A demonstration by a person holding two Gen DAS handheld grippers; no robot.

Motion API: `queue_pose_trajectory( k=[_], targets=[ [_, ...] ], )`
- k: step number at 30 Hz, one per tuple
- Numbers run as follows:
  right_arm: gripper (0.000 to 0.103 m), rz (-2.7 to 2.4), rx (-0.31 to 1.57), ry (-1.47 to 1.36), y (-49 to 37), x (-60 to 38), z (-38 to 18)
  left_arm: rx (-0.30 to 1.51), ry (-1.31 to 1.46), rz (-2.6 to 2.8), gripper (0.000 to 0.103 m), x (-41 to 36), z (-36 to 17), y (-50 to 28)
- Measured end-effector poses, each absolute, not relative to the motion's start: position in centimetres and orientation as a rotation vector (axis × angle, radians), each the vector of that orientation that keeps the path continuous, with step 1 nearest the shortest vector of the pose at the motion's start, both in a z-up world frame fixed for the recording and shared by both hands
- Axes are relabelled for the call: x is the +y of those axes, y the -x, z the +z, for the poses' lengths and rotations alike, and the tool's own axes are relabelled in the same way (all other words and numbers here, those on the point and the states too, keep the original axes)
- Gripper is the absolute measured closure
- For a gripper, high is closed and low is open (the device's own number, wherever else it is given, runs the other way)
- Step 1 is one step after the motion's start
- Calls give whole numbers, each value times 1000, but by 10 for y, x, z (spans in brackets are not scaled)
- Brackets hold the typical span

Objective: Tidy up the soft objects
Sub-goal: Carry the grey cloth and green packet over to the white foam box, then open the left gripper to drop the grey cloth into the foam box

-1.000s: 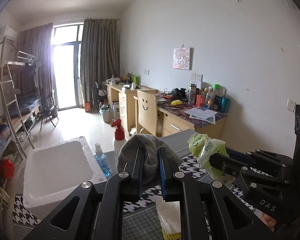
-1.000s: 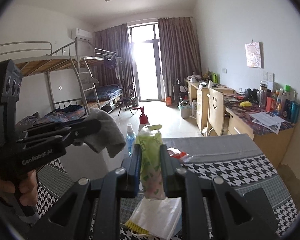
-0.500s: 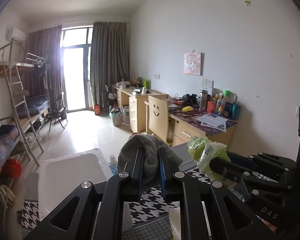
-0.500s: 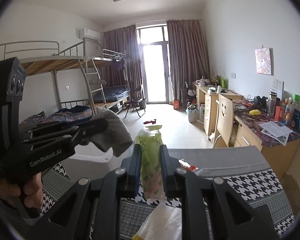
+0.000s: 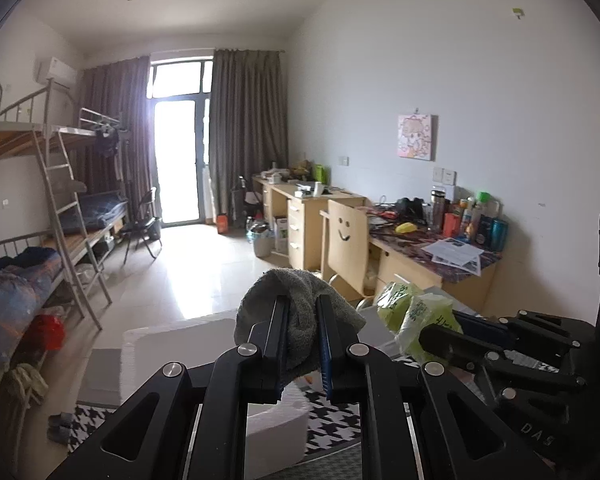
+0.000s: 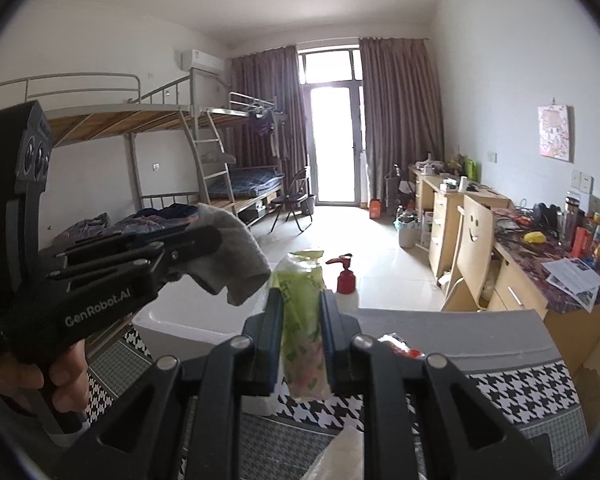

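Left tool clamped on grey cloth, right tool clamped on green plastic pack, both held in air above houndstooth-covered desk. Versus a second ago: both tools tilted up, more floor and room in frame, white foam box lower in left view, spray bottle just beyond pack in right view. Reads as carry phase, both soft items lifted, drop-off not yet done, likely box.
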State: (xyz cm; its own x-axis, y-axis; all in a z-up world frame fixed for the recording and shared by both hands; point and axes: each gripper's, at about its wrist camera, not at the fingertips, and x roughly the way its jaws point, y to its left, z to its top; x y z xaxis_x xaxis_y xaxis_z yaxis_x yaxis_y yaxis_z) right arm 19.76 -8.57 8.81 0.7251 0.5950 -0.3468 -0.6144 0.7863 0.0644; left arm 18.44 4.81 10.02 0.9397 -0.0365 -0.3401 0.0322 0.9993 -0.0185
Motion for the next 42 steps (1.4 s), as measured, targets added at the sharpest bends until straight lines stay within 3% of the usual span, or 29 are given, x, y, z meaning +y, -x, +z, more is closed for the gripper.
queue_pose_trajectory(
  k=[35,36,38,40,42],
  targets=[
    [81,810,413,127,-219,-19,86,485,90,148,87,121,62,-223],
    [81,812,415,130,-218,-19,85,502,83,146,84,122,58,-228],
    [81,807,416,136,-219,-14,86,535,74,162,68,124,52,-232],
    [81,805,422,132,-221,-14,86,535,93,153,36,127,50,-231],
    [81,799,424,132,-222,-13,86,508,96,177,29,129,52,-225]
  ],
)
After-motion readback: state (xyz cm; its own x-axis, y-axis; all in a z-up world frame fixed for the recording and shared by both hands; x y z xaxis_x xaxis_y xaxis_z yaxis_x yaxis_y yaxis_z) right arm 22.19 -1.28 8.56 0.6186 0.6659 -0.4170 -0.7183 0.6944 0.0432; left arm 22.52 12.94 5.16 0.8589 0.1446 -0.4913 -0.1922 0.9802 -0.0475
